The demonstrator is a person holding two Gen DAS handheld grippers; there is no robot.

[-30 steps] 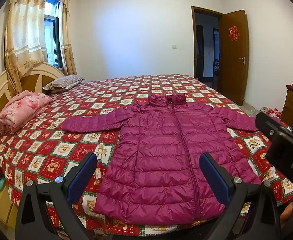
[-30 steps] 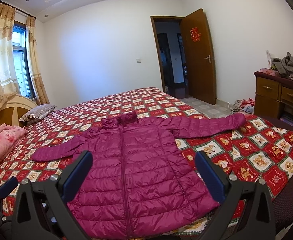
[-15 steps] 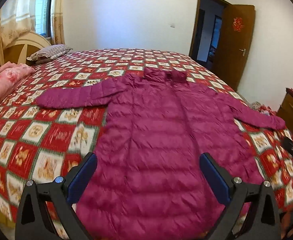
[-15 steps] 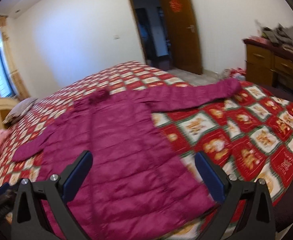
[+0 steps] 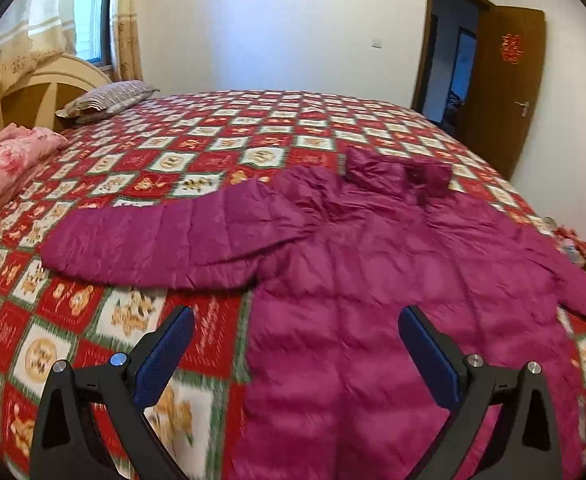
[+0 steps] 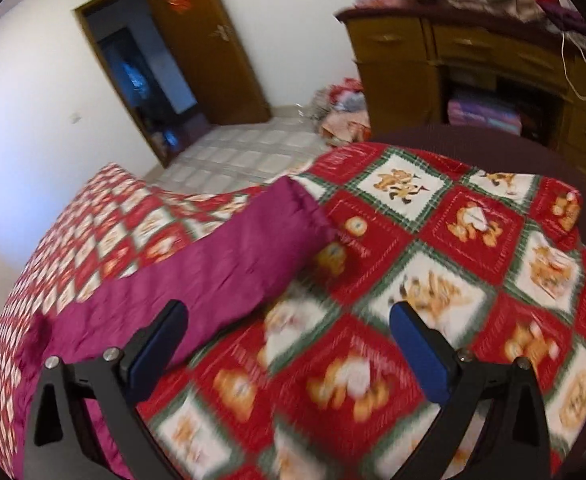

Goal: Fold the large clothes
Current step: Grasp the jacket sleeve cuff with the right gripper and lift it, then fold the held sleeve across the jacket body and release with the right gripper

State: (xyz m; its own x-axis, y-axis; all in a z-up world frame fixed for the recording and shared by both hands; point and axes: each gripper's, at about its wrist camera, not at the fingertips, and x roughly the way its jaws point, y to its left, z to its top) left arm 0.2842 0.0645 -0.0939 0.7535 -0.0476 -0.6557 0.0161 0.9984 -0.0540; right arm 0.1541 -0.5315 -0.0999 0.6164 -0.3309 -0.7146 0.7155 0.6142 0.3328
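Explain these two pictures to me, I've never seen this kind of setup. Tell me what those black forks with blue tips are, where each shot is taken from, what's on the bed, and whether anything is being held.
There is no robot here. A person holds a two-finger gripper in each hand, and a wide-angle camera on each one looks forward along its fingers. The black forks with blue pads are those fingers.

One picture is from the left gripper, the other from the right gripper. In both the fingers stand wide apart and hold nothing.

On the bed, over a red patterned bedspread, a magenta puffer jacket lies spread flat with its sleeves out to the sides. The left camera looks at its body and one sleeve. The right camera faces the other sleeve, which ends near the bed's corner.

A pillow and a pink quilt lie by the headboard; a wooden dresser stands beyond.
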